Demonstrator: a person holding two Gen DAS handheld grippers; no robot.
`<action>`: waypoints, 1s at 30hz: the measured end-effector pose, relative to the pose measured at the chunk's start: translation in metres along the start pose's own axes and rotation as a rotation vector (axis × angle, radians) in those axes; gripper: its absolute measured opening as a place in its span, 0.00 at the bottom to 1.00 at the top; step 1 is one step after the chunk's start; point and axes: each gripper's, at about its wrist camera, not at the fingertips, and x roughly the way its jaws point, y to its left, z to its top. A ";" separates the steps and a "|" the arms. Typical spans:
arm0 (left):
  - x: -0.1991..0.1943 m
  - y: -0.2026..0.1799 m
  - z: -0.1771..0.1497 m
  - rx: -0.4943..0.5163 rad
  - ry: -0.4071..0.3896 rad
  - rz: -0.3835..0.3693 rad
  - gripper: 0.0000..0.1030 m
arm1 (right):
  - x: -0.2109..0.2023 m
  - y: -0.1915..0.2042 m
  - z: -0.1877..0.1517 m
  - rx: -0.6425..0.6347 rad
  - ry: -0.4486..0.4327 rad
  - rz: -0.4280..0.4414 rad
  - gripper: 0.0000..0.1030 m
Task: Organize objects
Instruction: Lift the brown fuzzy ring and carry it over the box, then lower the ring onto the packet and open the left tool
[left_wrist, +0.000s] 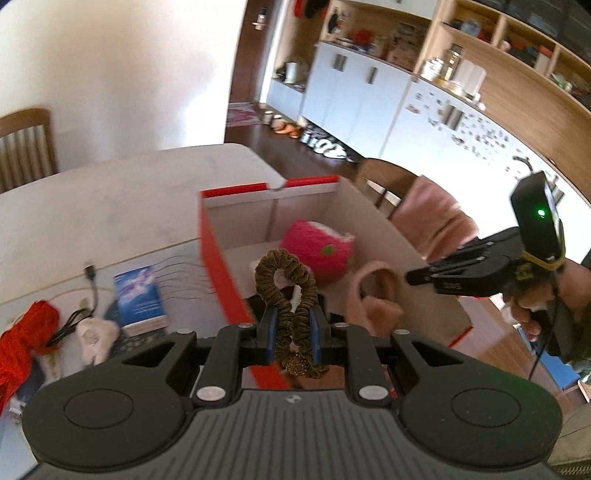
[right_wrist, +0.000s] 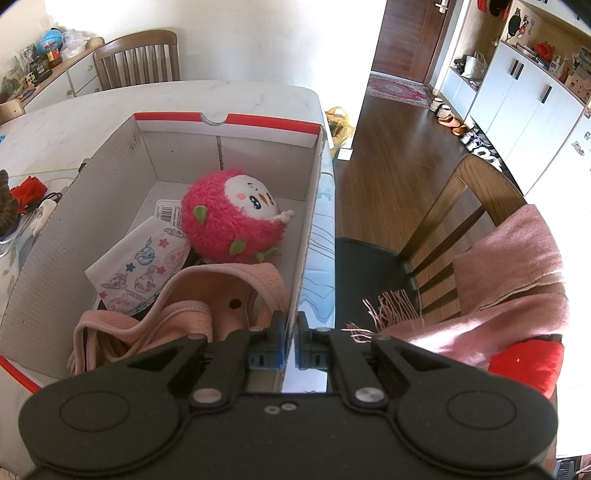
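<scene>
So the left tongs (left_wrist: 291, 328) are clamped on a brown scrunchie (left_wrist: 286, 291), hanging right above the cardboard box's (right_wrist: 229, 147) near-left wall. The box opening sits just ahead. Right tongs (right_wrist: 291, 339) pinch the box's right wall, steadying it.

No legible text, label or number anywhere.

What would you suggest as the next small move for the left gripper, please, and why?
Probably carry it forward over the box and release. The left gripper holds the brown scrunchie just short of the red near wall, and the right gripper pinches the box's side wall, apparently steadying it.
</scene>
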 end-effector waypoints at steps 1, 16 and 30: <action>0.003 -0.004 0.002 0.011 0.004 -0.007 0.16 | 0.000 0.000 0.000 0.000 0.000 0.000 0.04; 0.065 -0.045 0.018 0.140 0.117 -0.040 0.17 | 0.004 0.007 0.006 0.001 -0.007 0.008 0.04; 0.130 -0.033 0.020 0.160 0.278 0.035 0.17 | 0.005 0.008 0.008 0.004 -0.010 0.011 0.04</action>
